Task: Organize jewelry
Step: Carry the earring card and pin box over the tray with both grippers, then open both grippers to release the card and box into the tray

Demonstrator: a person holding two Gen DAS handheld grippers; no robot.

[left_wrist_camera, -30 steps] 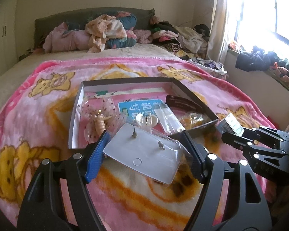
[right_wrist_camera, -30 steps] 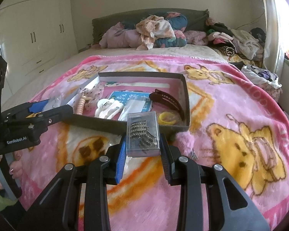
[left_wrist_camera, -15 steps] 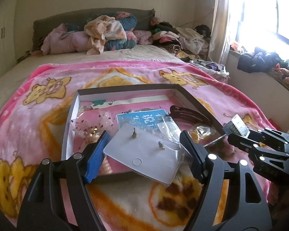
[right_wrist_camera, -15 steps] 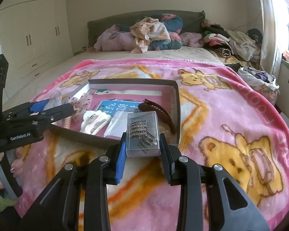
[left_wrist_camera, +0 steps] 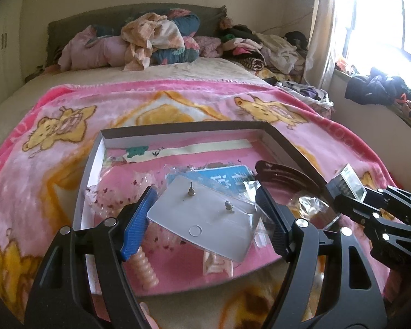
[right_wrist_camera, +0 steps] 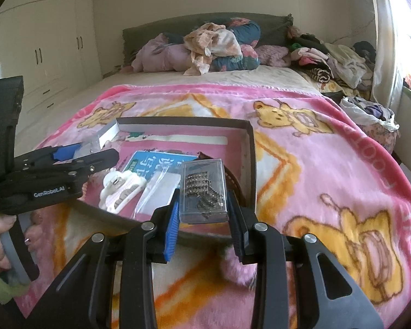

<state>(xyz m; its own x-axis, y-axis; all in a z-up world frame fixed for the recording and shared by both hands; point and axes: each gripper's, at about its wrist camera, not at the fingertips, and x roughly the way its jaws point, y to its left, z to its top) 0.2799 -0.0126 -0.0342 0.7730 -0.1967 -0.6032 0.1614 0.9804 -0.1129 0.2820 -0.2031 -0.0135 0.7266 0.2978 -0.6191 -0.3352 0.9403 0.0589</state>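
Observation:
My left gripper [left_wrist_camera: 205, 211] is shut on a clear packet with an earring card [left_wrist_camera: 208, 219] bearing two small studs, and holds it above the near half of a shallow cardboard box [left_wrist_camera: 178, 130]. My right gripper [right_wrist_camera: 204, 208] is shut on a small clear plastic case [right_wrist_camera: 204, 189] of dark beads, over the box's near right corner [right_wrist_camera: 248, 164]. Inside the box lie a blue card [right_wrist_camera: 150, 161], a white hair claw [right_wrist_camera: 122, 189], a dark brown hair clip [left_wrist_camera: 285, 174], a peach spiral hair tie [left_wrist_camera: 146, 267] and small plastic bags [right_wrist_camera: 159, 189].
The box rests on a pink bear-print blanket [right_wrist_camera: 315, 164] on a bed. Pillows and piled clothes [right_wrist_camera: 213, 46] fill the head end. A wardrobe [right_wrist_camera: 41, 41] stands on the left and a window sill with clothes [left_wrist_camera: 383, 87] on the right. A hand [right_wrist_camera: 0, 235] grips the left tool.
Both grippers have moved forward over the box, each keeping its hold. The box now lies closer and lower in both views.

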